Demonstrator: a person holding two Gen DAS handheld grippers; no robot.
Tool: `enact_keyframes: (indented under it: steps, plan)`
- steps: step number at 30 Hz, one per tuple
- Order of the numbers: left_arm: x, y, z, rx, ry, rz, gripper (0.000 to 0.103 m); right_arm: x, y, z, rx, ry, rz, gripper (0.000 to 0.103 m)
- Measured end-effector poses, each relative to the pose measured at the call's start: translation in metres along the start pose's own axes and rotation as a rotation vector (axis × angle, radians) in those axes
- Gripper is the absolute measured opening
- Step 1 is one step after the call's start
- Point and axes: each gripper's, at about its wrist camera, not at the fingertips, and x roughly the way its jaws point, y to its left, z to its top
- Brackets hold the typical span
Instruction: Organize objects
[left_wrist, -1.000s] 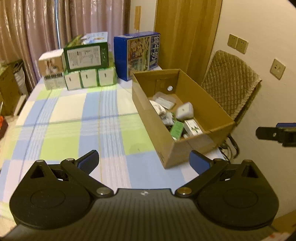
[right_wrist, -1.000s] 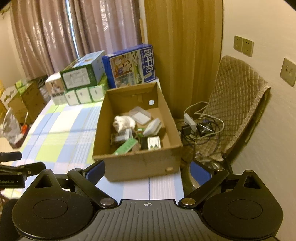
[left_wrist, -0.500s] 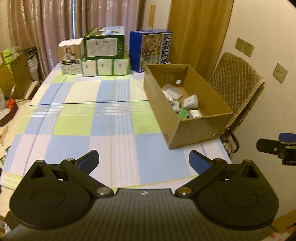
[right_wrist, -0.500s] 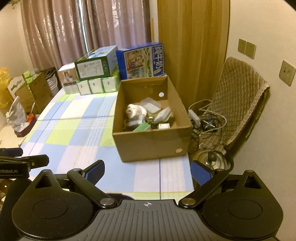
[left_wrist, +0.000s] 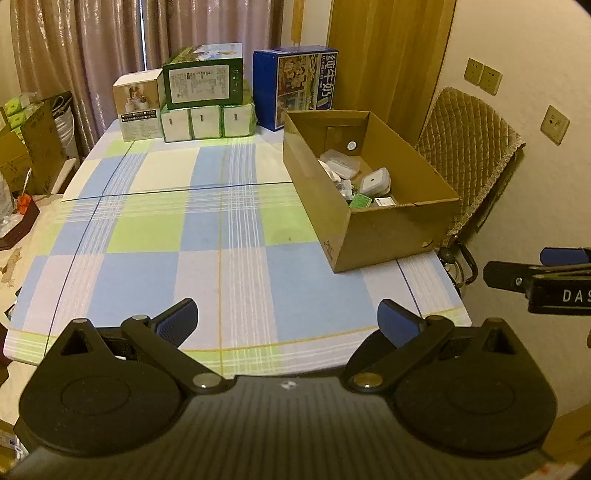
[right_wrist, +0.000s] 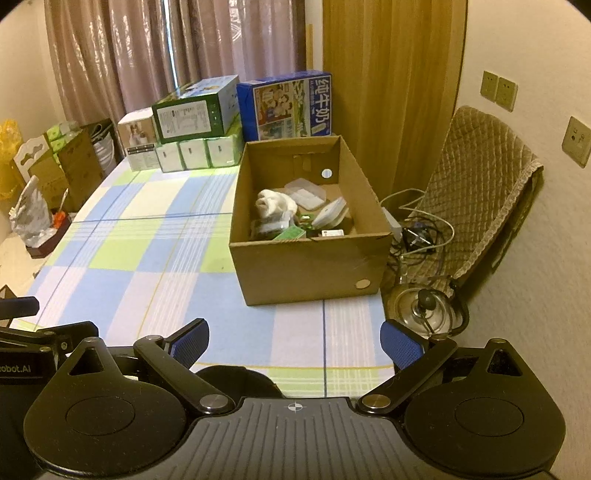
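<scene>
While both claws gape, one cardboard box (right_wrist: 310, 266) sits.

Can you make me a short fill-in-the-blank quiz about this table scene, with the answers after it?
1. The small items lie inside the open ____ box.
2. The green carton rests on three white ____.
3. Both the left gripper and the right gripper have their jaws ____.
4. The checked tablecloth is blue, white and ____.

Answers: cardboard; packs; open; green

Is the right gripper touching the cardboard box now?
Apart. The right wrist view shows bare tablecloth between the open right gripper and the cardboard box.
</scene>
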Motion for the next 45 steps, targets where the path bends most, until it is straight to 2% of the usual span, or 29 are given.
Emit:
enact_keyframes:
  steps: [17,45]
  plan:
    - [0.009,0.007,-0.003,-0.026,0.016,0.021,0.102,0.013,0.008,-0.007,-0.015,0.029,0.016,0.097]
    - [0.012,0.012,-0.006,-0.050,0.011,0.010,0.102,0.015,0.017,-0.005,-0.028,0.032,0.024,0.097]
